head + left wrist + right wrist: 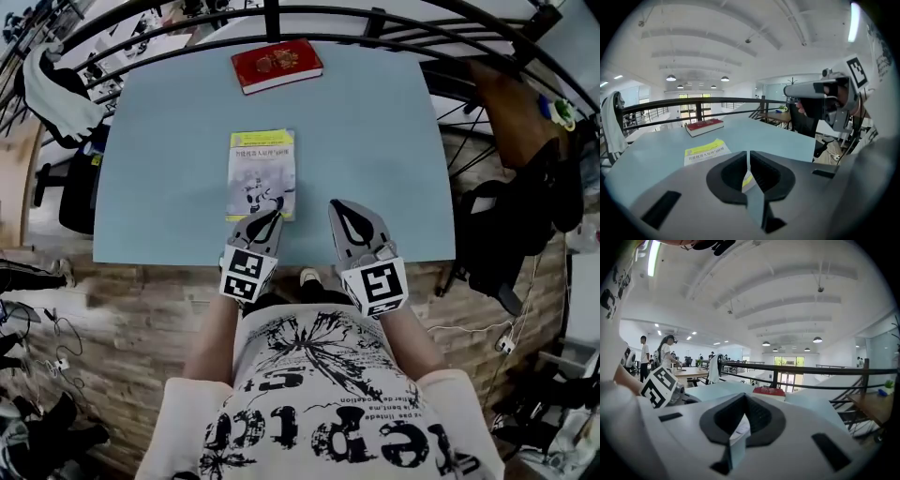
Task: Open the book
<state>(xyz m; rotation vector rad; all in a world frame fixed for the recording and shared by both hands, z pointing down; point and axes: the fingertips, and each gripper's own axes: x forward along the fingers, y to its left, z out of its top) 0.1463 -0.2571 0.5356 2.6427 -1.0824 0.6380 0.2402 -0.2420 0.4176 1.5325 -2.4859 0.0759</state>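
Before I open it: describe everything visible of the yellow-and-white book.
The yellow-and-white book is a thin paperback with a yellow band on top and a pale illustrated cover. It lies closed and flat on the blue table, towards the person's edge. The shut left gripper overlaps its near corner; contact unclear.

Yellow-banded book [262, 174], head view: I see one row of dark Chinese characters by the yellow band at the far end of the cover, too small to read. The left gripper view shows the same row, no clearer.

Red book [277, 65]: gold emblem on the cover, no lettering I can make out.

T-shirt [323, 403]: large black letters, upside down to me. I cannot read a whole word, and the smaller lines are illegible.

Left gripper [271, 219]: left cube [247, 273] bears black-and-white square markers, pattern only.

Right gripper [345, 210]: right cube [377, 287], same kind of marker.
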